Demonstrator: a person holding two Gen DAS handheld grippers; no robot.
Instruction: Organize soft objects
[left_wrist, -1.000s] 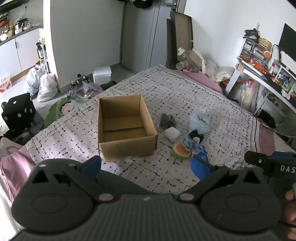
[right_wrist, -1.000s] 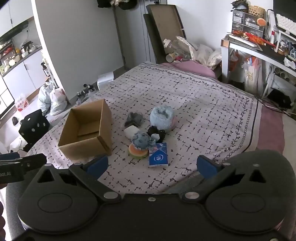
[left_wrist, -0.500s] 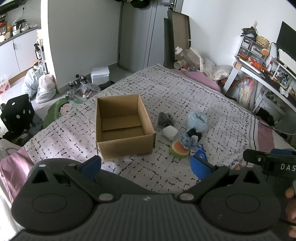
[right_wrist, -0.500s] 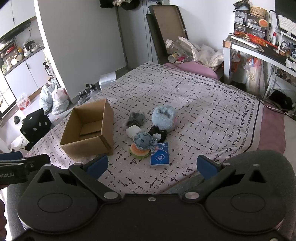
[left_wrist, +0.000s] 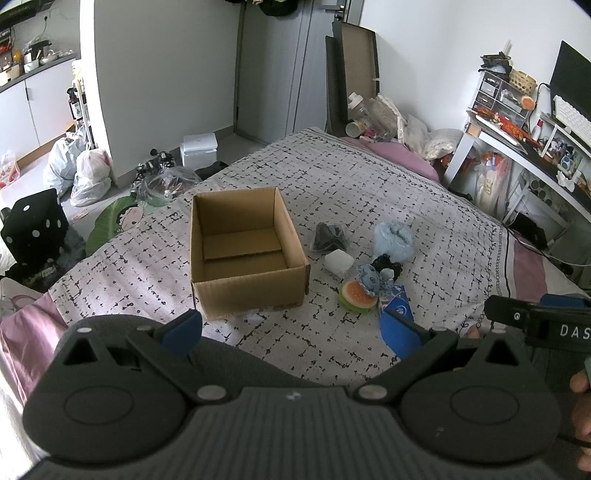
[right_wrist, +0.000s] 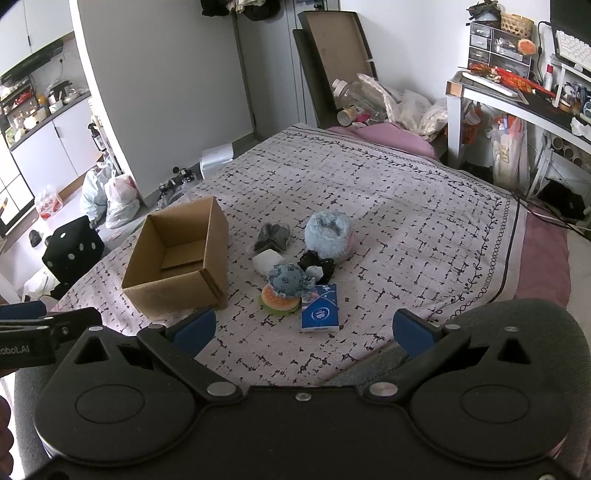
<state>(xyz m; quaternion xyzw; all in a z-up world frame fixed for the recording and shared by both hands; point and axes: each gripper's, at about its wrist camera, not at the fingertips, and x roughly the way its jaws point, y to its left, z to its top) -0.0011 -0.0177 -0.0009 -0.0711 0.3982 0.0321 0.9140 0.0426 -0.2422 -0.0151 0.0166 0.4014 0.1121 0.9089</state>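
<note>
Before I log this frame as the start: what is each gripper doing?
Left gripper: open, holding nothing.
Right gripper: open, holding nothing.

- Your left gripper (left_wrist: 291, 330) drifts a bit, so the cardboard box (left_wrist: 243, 254) sits slightly lower in its view.
- Your right gripper (right_wrist: 301, 328) backs off a touch; the toy pile (right_wrist: 295, 273) looks further away.

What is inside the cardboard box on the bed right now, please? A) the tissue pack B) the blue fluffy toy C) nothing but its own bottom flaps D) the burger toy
C: the box shows only bare cardboard flaps inside, while the fluffy toy, tissue pack and burger toy all lie on the bed beside it.
</note>
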